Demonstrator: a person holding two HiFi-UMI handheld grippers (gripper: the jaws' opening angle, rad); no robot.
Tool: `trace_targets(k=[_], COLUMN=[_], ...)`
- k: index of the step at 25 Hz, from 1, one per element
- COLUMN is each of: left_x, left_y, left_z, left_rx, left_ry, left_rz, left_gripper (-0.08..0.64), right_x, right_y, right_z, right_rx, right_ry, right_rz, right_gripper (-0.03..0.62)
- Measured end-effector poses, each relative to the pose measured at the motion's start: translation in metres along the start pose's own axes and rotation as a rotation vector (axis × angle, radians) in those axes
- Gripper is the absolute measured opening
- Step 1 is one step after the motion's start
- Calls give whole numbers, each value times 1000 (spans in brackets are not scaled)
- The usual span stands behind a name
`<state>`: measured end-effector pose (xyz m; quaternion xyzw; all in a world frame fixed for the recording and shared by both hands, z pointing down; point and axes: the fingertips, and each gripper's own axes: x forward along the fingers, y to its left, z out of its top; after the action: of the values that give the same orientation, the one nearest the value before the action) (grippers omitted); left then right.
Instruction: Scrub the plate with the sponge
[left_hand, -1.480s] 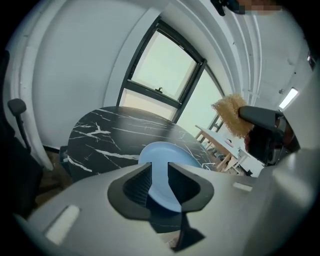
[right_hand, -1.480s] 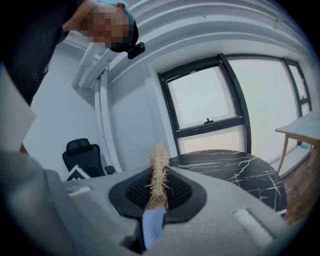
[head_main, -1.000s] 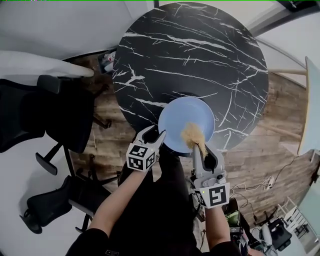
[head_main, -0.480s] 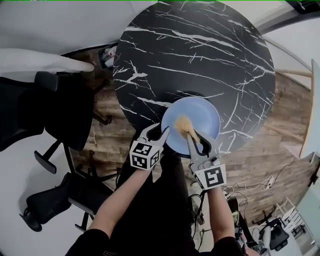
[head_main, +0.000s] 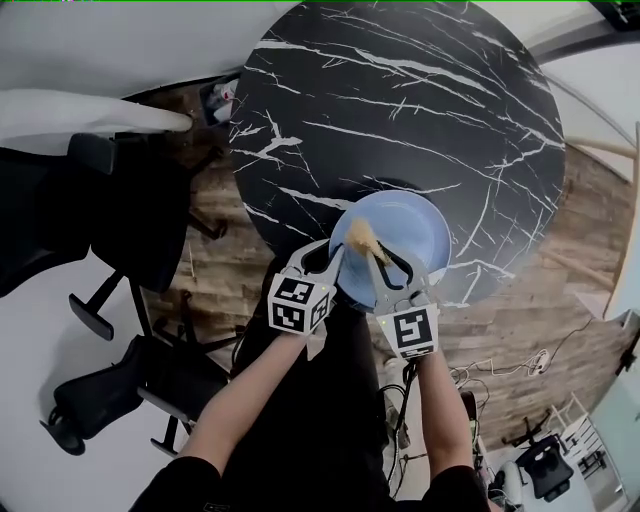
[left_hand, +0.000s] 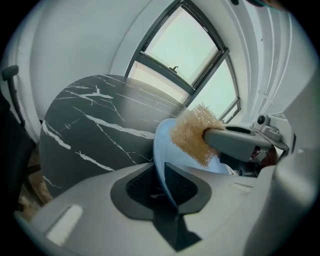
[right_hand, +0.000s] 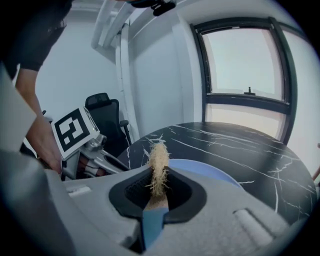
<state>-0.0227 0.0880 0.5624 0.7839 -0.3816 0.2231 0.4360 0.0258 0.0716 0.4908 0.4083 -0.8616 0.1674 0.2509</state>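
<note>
While the person stands at the near edge of the round black marble surface (head_main: 400, 110), both grippers meet over the light blue plate (head_main: 412, 222) that lies there, close to the rim of the surface. The left gripper (head_main: 328, 262) comes to the plate from the left side. Its jaws have just been closing, and the thin rim of the plate stands between the two dark pads, pinched by them. In the left gripper view this rim runs upward from the pads, so the plate looks a little raised on that side, though I cannot be sure of it from the head view.

The right gripper (head_main: 372, 256) is just beside the left one, with its marker cube (head_main: 406, 330) toward the person. Its jaws are pressed on the sponge (head_main: 360, 236), a tan, fibrous pad that is squeezed flat between them and sticks out past the tips. The sponge is over the near left part of the plate, close to the place where the left gripper holds the rim. It seems to touch the blue face of the plate.

To the left of the surface a black office chair (head_main: 120, 220) stands on the wooden floor (head_main: 215, 260). Behind the surface, the right gripper view shows a large window (right_hand: 245, 60) in a white wall.
</note>
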Motion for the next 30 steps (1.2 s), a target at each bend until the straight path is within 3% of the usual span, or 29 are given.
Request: trace_targets(k=[7,16,30], left_x=[3,4,3], left_y=[1,2,1], left_z=[2,2,1], left_rx=[-29,-50,-50], left_ry=[0,-2,-3], left_rz=[17,13,14], left_gripper=[22,17,17], right_x=[17,30,49], right_y=[16,17,-6], right_z=[-22,-35,-41], right_rx=[-114,-203,-260], right_ry=[128,194,280], right_rz=[50,63,-19], right_gripper=[41,41,41])
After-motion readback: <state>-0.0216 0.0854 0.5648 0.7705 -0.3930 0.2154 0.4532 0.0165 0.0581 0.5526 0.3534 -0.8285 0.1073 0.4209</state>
